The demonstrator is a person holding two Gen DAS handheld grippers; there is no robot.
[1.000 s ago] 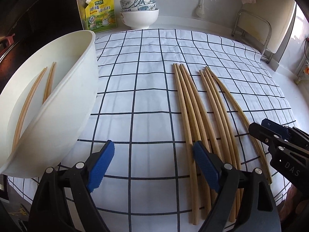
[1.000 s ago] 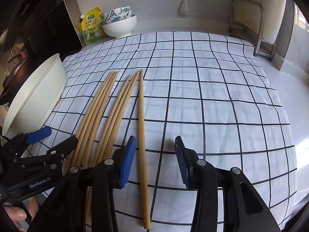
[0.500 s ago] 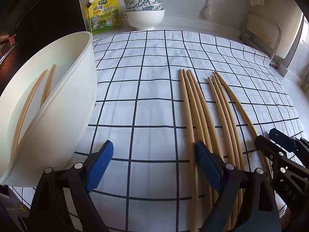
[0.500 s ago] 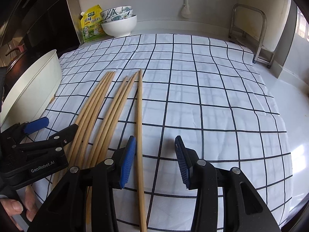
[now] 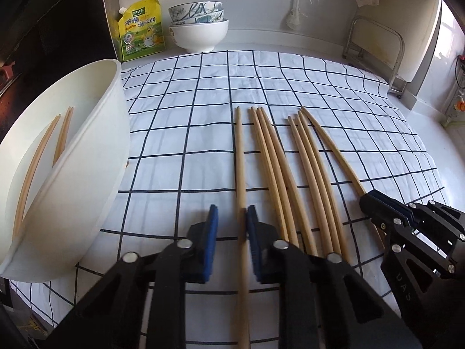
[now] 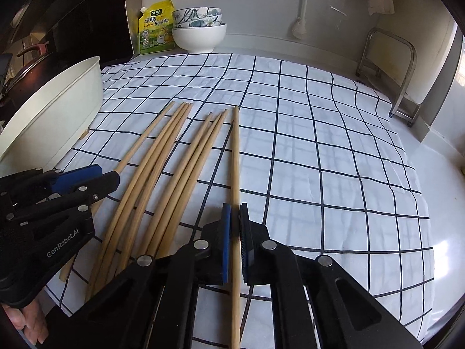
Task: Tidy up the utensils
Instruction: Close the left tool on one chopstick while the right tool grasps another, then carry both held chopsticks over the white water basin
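Just changed: both pairs of fingers have just been closing, each with one chopstick between them.
Left gripper point(image 5: 232, 226): fingers drawn in to a narrow gap around the leftmost chopstick point(image 5: 239, 157); stick against the right finger, a strip of cloth showing on the other side, so not yet a full pinch.
Right gripper point(image 6: 234, 221): fingers clamped on the rightmost chopstick point(image 6: 236, 157), both pads pressing its sides.
Shifted: leftmost chopstick now nudged apart from its neighbours, no longer touching them.
Loose chopsticks point(image 5: 279, 174): six lying between the two taken ones, in two bundles on the checked cloth point(image 5: 180, 116) over the desk point(image 6: 436, 174).
White tub point(image 5: 87, 174): at the cloth's left edge, tilted, with two stowed chopsticks point(image 5: 37, 157) inside.
Meaning for the task: probably a pair about to be lifted and carried to the tub; left grip needs to finish first.
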